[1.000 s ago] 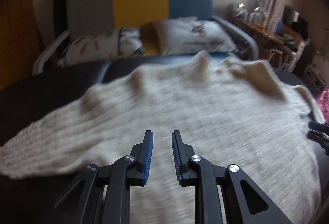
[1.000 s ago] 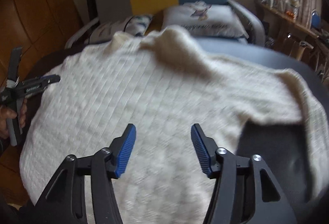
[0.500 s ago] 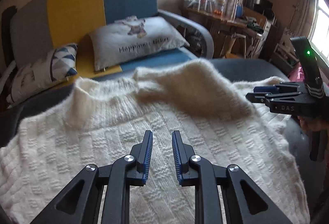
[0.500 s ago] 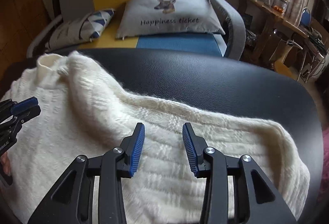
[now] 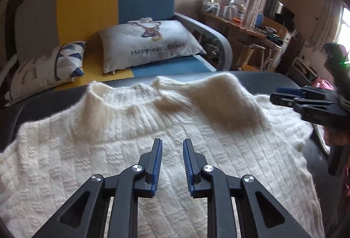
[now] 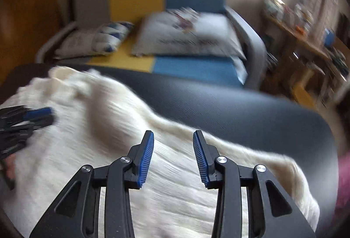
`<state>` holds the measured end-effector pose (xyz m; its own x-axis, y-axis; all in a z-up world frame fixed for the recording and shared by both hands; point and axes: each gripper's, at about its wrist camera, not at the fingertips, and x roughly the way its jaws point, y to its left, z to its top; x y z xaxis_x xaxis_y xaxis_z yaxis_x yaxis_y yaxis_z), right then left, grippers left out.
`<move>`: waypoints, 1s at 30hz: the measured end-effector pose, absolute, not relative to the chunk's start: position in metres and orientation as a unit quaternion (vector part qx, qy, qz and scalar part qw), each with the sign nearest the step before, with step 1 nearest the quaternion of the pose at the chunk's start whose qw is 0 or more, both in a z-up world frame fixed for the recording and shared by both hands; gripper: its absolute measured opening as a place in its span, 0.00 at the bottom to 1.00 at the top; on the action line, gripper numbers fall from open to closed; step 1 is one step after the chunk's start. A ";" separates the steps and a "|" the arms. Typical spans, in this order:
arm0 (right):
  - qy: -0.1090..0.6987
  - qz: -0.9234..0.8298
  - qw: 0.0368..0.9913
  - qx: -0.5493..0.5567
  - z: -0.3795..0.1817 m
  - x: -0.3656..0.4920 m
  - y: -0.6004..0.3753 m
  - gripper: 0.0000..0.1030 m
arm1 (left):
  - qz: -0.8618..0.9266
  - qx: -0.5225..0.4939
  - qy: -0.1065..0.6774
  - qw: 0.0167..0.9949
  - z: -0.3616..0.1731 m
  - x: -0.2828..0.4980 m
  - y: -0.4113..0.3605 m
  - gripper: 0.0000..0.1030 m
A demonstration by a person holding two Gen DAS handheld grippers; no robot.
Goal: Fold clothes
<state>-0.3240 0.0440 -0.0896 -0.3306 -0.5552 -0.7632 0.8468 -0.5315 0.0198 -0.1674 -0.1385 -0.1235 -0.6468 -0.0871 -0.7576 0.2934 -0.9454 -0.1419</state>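
— On dark table, cream sweater lies flat; far edge bare on the right.
— Grippers?
— Left gripper & right gripper both apart, empty, above knit; right's jaws just narrowed.

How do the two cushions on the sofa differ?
The grey cushion is larger, plain apart from a deer print and the words "Happiness ticket"; the patterned cushion is smaller, with blue and white triangles. The grey one lies mostly on the blue seat, the patterned one towards the grey end. Both lean against the sofa back.
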 end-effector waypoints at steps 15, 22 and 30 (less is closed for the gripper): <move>0.261 -0.802 0.370 0.390 -0.108 -0.332 0.014 0.36 | -0.890 0.433 0.095 0.109 -0.139 -0.168 -0.137 0.19; 0.212 -0.745 0.488 0.402 -0.089 -0.320 0.026 0.36 | -0.907 0.399 0.101 0.086 -0.124 -0.166 -0.128 0.19; 0.215 -0.753 0.445 0.435 -0.122 -0.327 0.009 0.26 | -0.891 0.428 0.103 0.108 -0.143 -0.170 -0.131 0.19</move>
<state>-0.3270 0.0093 -0.1216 -0.2263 -0.4835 -0.8456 0.8567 -0.5119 0.0634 -0.1699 -0.1312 -0.1430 -0.6098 -0.1050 -0.7856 0.2813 -0.9553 -0.0906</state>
